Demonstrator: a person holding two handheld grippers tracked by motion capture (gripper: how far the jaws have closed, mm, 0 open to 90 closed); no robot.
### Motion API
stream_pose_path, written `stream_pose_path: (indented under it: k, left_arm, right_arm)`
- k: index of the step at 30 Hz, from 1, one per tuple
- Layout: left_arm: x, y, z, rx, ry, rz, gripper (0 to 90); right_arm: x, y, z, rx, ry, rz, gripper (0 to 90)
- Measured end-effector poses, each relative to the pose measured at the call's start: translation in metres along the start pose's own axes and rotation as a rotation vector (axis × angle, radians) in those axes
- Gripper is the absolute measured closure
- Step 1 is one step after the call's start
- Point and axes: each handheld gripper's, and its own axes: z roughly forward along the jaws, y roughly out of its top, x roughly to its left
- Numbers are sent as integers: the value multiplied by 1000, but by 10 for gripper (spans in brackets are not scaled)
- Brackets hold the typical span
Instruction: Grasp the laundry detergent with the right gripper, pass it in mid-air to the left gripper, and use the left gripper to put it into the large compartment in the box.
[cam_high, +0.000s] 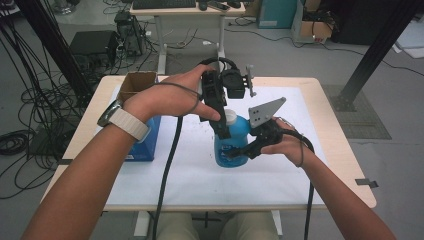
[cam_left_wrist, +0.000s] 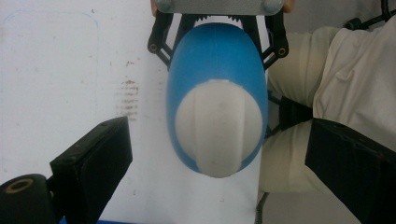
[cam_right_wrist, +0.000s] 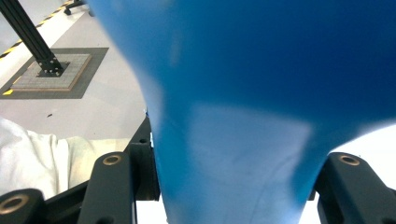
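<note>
A blue bottle (cam_high: 231, 145) with a white cap (cam_left_wrist: 218, 128) stands upright on the white mat (cam_high: 190, 175) in the middle of the table. The right gripper (cam_high: 240, 151) grips its body from the side, jaws closed against it. The left gripper (cam_left_wrist: 215, 154) hangs above the cap, jaws wide apart, not touching. A blue box (cam_high: 145, 142) stands at the left.

cardboard box (cam_high: 136, 84): open, table's far-left | blue box (cam_high: 147, 142): just in front of it | white mat (cam_high: 195, 182): covers wooden table (cam_high: 345, 165)
</note>
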Motion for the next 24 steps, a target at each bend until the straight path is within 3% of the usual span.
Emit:
stream_pose_path:
  k: [11,24]
  left_arm:
    - [0,0,0,3,1,0,77]
    - [0,1,0,1,-1,1,81]
  right_arm:
    - [1,0,0,5,-2,18,433]
    - [-1,0,0,-1,1,3,433]
